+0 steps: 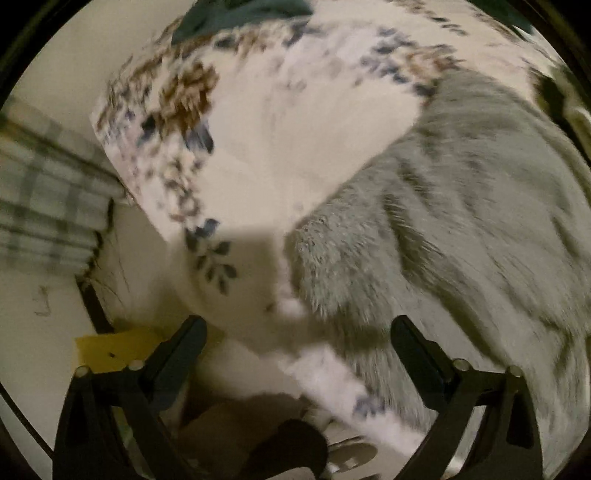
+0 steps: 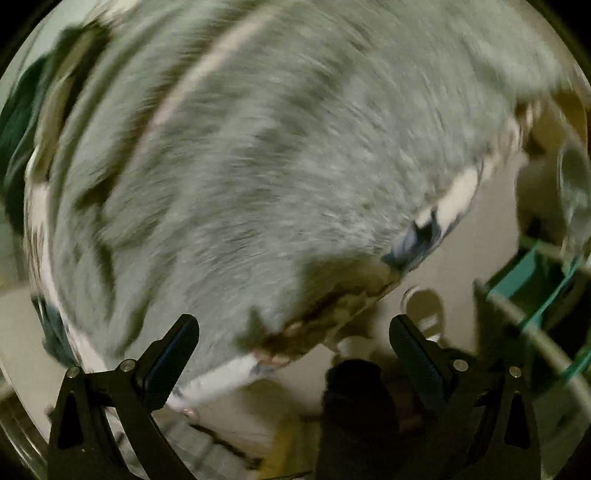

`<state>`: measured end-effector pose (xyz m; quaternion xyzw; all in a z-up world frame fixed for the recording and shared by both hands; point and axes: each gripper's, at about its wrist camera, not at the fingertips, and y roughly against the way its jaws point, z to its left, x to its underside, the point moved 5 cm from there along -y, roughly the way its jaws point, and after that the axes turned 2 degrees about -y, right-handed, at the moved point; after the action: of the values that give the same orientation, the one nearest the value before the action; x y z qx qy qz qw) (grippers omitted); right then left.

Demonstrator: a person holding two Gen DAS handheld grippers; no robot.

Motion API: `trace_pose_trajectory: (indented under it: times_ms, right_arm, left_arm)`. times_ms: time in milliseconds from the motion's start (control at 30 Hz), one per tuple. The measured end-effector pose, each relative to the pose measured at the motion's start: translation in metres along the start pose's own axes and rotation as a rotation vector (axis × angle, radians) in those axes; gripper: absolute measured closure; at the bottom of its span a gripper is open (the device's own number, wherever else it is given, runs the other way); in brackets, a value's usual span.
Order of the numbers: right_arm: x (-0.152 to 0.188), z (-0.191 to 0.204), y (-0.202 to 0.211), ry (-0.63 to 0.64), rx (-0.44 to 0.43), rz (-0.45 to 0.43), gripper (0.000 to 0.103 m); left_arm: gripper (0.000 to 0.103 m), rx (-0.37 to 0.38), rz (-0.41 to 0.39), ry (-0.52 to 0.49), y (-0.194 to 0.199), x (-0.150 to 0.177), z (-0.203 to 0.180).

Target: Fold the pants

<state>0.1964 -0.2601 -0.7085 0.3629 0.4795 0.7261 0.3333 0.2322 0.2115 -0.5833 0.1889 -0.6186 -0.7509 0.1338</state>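
Note:
Grey fuzzy pants [image 1: 461,206] lie on a white floral cloth [image 1: 258,129] that covers the table. In the left wrist view they fill the right half. My left gripper [image 1: 298,332] is open and empty, just above the near corner of the pants. In the right wrist view the pants [image 2: 277,155] fill most of the frame, blurred by motion. My right gripper [image 2: 294,330] is open and empty, over the near edge of the pants at the table's edge.
A dark teal garment [image 1: 240,14] lies at the far end of the cloth. A plaid fabric [image 1: 44,192] is at the left. A yellow paper [image 1: 114,347] lies on the floor. A teal-edged glass stand [image 2: 535,280] is at the right.

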Motion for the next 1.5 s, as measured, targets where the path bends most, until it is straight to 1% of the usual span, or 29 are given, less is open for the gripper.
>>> trace_pose_trajectory:
  times_ms: [33, 100, 167, 200, 233, 267, 300, 333, 400, 500, 600, 733, 800, 867, 900, 933, 967, 1000, 1033, 1100, 1167, 1233, 1267, 1300, 1333, 1367, 1400, 1433, 1500]
  right_arm:
    - [-0.004, -0.007, -0.012, -0.041, -0.028, -0.007, 0.000]
    - [-0.009, -0.017, -0.027, -0.087, -0.057, -0.035, 0.000]
    - [-0.016, -0.026, -0.043, -0.139, -0.080, -0.074, 0.010]
    - [-0.019, -0.028, -0.049, -0.157, -0.094, -0.087, 0.025]
    - [-0.021, -0.030, -0.054, -0.169, -0.091, -0.101, 0.031]
    - [-0.021, -0.032, -0.057, -0.179, -0.070, -0.124, 0.041]
    - [-0.021, -0.034, -0.057, -0.183, -0.051, -0.161, 0.064]
    - [-0.020, -0.036, -0.057, -0.174, -0.032, -0.189, 0.088]
    - [-0.016, -0.038, -0.058, -0.134, -0.011, -0.219, 0.095]
    - [-0.008, -0.043, -0.060, -0.089, 0.027, -0.234, 0.097]
    - [-0.002, -0.052, -0.068, -0.047, 0.078, -0.233, 0.097]
    - [-0.007, -0.051, -0.085, -0.040, 0.149, -0.213, 0.097]
    - [-0.012, -0.048, -0.096, -0.043, 0.148, -0.186, 0.097]
    - [-0.025, -0.033, -0.092, -0.037, 0.145, -0.161, 0.097]
    - [-0.026, -0.019, -0.084, -0.037, 0.133, -0.150, 0.091]
    - [-0.028, -0.012, -0.083, -0.030, 0.136, -0.134, 0.080]
    - [-0.032, -0.003, -0.079, -0.018, 0.134, -0.119, 0.073]
    - [-0.034, 0.007, -0.075, -0.001, 0.130, -0.106, 0.058]
    - [-0.035, 0.017, -0.071, 0.020, 0.129, -0.100, 0.050]
    - [-0.035, 0.047, -0.062, 0.087, 0.145, -0.081, 0.044]
    - [-0.030, 0.074, -0.053, 0.148, 0.128, -0.059, 0.037]
    - [-0.018, 0.112, -0.037, 0.216, 0.103, -0.031, 0.028]
    - [-0.011, 0.123, -0.027, 0.243, 0.085, -0.022, 0.026]
    - [-0.004, 0.140, -0.016, 0.266, 0.070, -0.014, 0.023]
    - [-0.004, 0.150, -0.015, 0.281, 0.050, -0.007, 0.021]
    - [-0.004, 0.163, -0.007, 0.289, 0.024, -0.002, 0.020]
    - [-0.006, 0.175, -0.004, 0.289, -0.001, 0.001, 0.018]
    - [-0.005, 0.183, 0.003, 0.282, -0.027, 0.002, 0.018]
    - [-0.023, 0.190, 0.006, 0.254, -0.063, -0.013, 0.018]
  left_arm:
    - [0.019, 0.016, 0.017, 0.018, -0.013, -0.002, -0.002]
    - [0.029, 0.044, 0.051, 0.053, -0.034, -0.007, -0.003]
    - [0.041, 0.081, 0.079, 0.090, -0.048, -0.007, -0.005]
    - [0.054, 0.102, 0.088, 0.102, -0.052, -0.008, -0.006]
    - [0.072, 0.128, 0.083, 0.103, -0.053, -0.008, -0.009]
    - [0.081, 0.150, 0.068, 0.093, -0.049, -0.007, -0.012]
    - [0.093, 0.160, 0.047, 0.077, -0.044, -0.007, -0.016]
    - [0.095, 0.152, 0.023, 0.062, -0.038, -0.006, -0.017]
    - [0.097, 0.146, -0.003, 0.043, -0.027, -0.003, -0.016]
    - [0.097, 0.168, -0.003, 0.066, -0.015, 0.004, -0.002]
    - [0.097, 0.182, 0.015, 0.052, -0.023, 0.004, 0.007]
    - [0.097, 0.166, 0.025, -0.019, -0.031, 0.007, 0.002]
    - [0.096, 0.172, 0.026, -0.029, -0.030, 0.002, 0.001]
    - [0.096, 0.191, 0.023, -0.033, -0.018, -0.006, 0.001]
    - [0.093, 0.200, 0.008, -0.040, -0.007, -0.011, 0.001]
    - [0.093, 0.211, 0.001, -0.046, 0.007, -0.019, 0.004]
    - [0.093, 0.234, -0.011, -0.049, 0.021, -0.024, 0.004]
    - [0.092, 0.250, -0.025, -0.054, 0.034, -0.029, 0.003]
    - [0.091, 0.262, -0.029, -0.060, 0.045, -0.032, 0.001]
    - [0.090, 0.299, -0.024, -0.060, 0.065, -0.042, -0.001]
    - [0.085, 0.316, -0.032, -0.049, 0.080, -0.051, -0.001]
    - [0.071, 0.319, -0.054, -0.045, 0.084, -0.042, -0.003]
    - [0.069, 0.317, -0.059, -0.041, 0.085, -0.043, -0.001]
    - [0.063, 0.314, -0.061, -0.037, 0.090, -0.046, 0.000]
    - [0.053, 0.308, -0.066, -0.034, 0.094, -0.050, 0.000]
    - [0.048, 0.316, -0.107, -0.011, 0.097, -0.052, 0.001]
    - [0.037, 0.304, -0.118, -0.012, 0.100, -0.062, -0.002]
    - [0.035, 0.301, -0.124, -0.016, 0.100, -0.071, -0.004]
    - [0.035, 0.303, -0.135, -0.029, 0.102, -0.094, -0.013]
